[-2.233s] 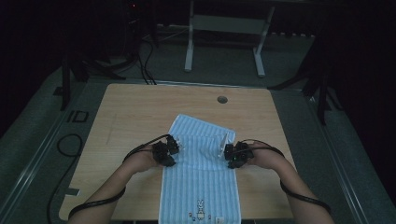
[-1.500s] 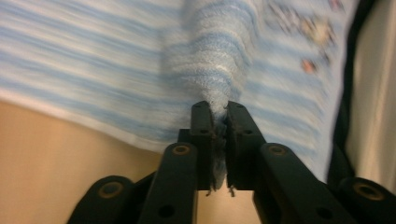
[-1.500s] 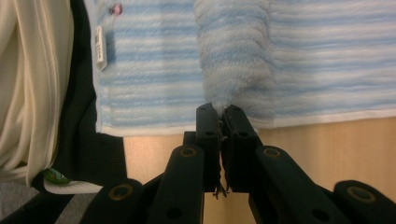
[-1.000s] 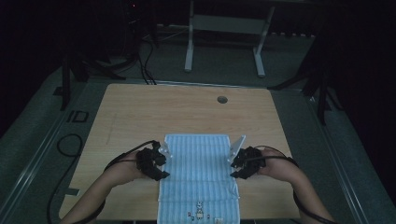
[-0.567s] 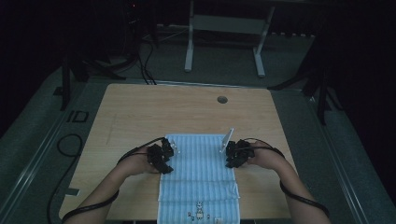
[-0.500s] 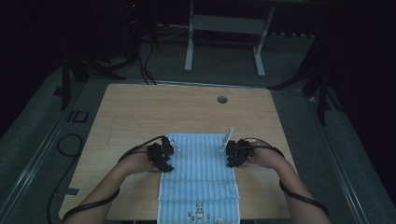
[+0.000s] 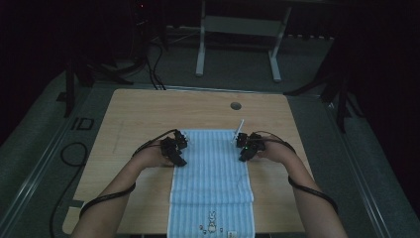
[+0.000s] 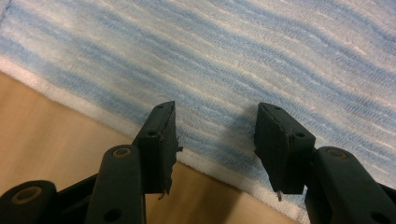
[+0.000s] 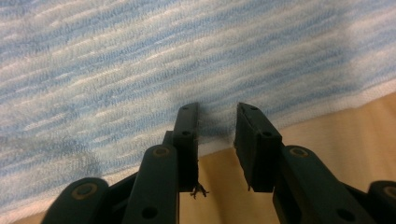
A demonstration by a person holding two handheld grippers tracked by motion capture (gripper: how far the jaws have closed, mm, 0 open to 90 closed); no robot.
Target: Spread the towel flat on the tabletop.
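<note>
Jaws, left gripper (image 8: 212, 135): parted wide, nothing between them; tips poised over the white hem of the towel (image 8: 261, 60).
Jaws, right gripper (image 9: 215, 135): parted by a narrower gap, also empty; tips at the towel's opposite hem.
Towel position: flat on the table (image 7: 138, 111), folded, far fold edge between the two grippers, near end with a small printed figure hanging toward the person.
Risk, missed grasp: jaws sit right at the hem; closing slightly outboard would catch bare wood, not cloth.
Risk, single-layer pinch: a shallow bite could lift only the top layer and undo the fold.
Risk, skew: unequal openings may close at different moments, dragging one side first.
Risk, slide: overhanging end could pull the towel off if lifted loosely.
</note>
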